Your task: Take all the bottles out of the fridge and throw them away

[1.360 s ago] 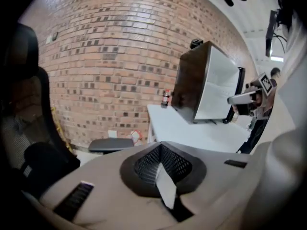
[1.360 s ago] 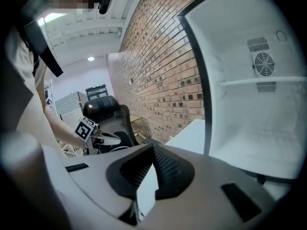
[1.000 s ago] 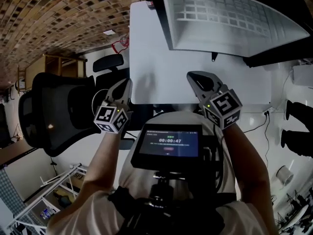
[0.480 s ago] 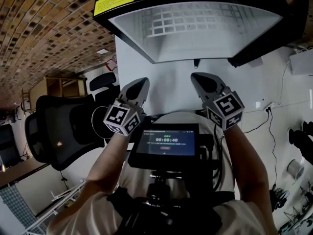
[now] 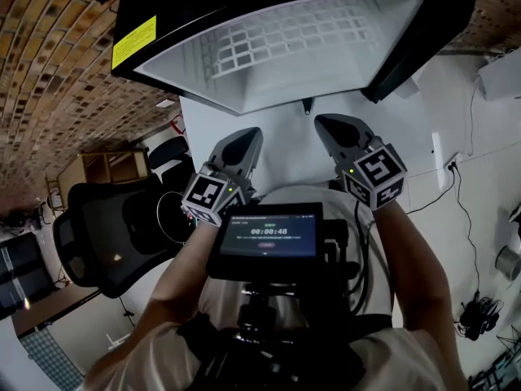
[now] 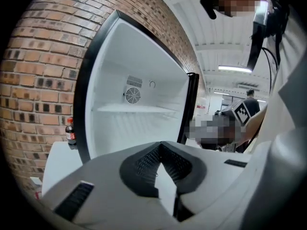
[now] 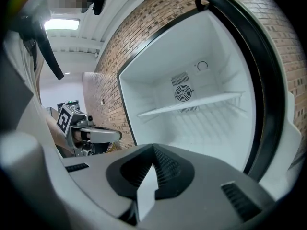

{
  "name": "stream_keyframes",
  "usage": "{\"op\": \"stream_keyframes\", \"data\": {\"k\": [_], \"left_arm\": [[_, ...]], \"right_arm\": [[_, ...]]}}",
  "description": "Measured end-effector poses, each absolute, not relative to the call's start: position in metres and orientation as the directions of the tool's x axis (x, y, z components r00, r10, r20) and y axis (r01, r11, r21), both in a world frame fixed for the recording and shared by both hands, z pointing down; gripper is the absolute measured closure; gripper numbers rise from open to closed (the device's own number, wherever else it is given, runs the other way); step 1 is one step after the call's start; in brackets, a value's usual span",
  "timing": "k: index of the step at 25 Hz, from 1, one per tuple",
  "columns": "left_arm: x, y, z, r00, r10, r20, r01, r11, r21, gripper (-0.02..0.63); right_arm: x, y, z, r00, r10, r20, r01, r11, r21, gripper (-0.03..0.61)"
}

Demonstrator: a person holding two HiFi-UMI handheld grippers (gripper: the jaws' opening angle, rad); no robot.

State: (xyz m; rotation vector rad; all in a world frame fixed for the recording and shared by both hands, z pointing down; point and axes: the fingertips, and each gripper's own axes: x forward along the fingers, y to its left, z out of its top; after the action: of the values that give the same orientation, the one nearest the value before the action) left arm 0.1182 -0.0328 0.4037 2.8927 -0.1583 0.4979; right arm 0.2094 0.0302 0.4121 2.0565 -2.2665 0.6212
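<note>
Head view: both your forearms reach forward from your chest, side by side, well apart. Left gripper (image 5: 244, 139) and right gripper (image 5: 336, 127) both point at the open fridge (image 5: 285, 47) and sit just short of its opening. The left one angles slightly inward, and its marker cube (image 5: 210, 200) sits just above the screen (image 5: 269, 239). The right cube (image 5: 376, 175) is higher and beside the screen's right corner. Yellow label (image 5: 134, 43) is on the fridge's left side. Office chair (image 5: 106, 235) is off your left arm, with brick wall (image 5: 49, 72) beyond it.

Left gripper view: left gripper (image 6: 161, 146) has its jaws pressed together, nothing between them. It aims slightly down at the fridge (image 6: 134, 71); fan (image 6: 133, 96) on the back wall, one shelf (image 6: 136, 109) below it. One bottle (image 6: 71, 131), dark with a red cap, stands upright outside the fridge. It's just left of the black frame, against the brick wall (image 6: 33, 80), at the far edge of a white top (image 6: 57, 162). Your right gripper's cube (image 6: 243, 111) shows at the right.

Right gripper view: right gripper (image 7: 153, 150) is clamped tight too, empty. Same compartment ahead: fridge (image 7: 201, 128), fan (image 7: 183, 93), shelf (image 7: 187, 107). Left gripper (image 7: 93, 134) shows at the left, roughly level, outside the fridge frame.
</note>
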Motion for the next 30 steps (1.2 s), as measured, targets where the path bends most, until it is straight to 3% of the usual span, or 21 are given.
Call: {"op": "stream_keyframes", "data": {"k": [14,30], "left_arm": [[0.162,-0.013,0.409,0.941,-0.029,0.337,-0.09,-0.982,0.167,0.604],[0.165,-0.011,0.395,0.943,-0.046,0.331,-0.106,-0.981,0.165,0.604]], "right_arm": [[0.245,0.045,0.405,-0.12,-0.963,0.243,-0.96,0.05,-0.276,0.572],[0.224,0.026,0.38,-0.196,-0.96,0.199,-0.969,0.158,-0.192,0.572]]}}
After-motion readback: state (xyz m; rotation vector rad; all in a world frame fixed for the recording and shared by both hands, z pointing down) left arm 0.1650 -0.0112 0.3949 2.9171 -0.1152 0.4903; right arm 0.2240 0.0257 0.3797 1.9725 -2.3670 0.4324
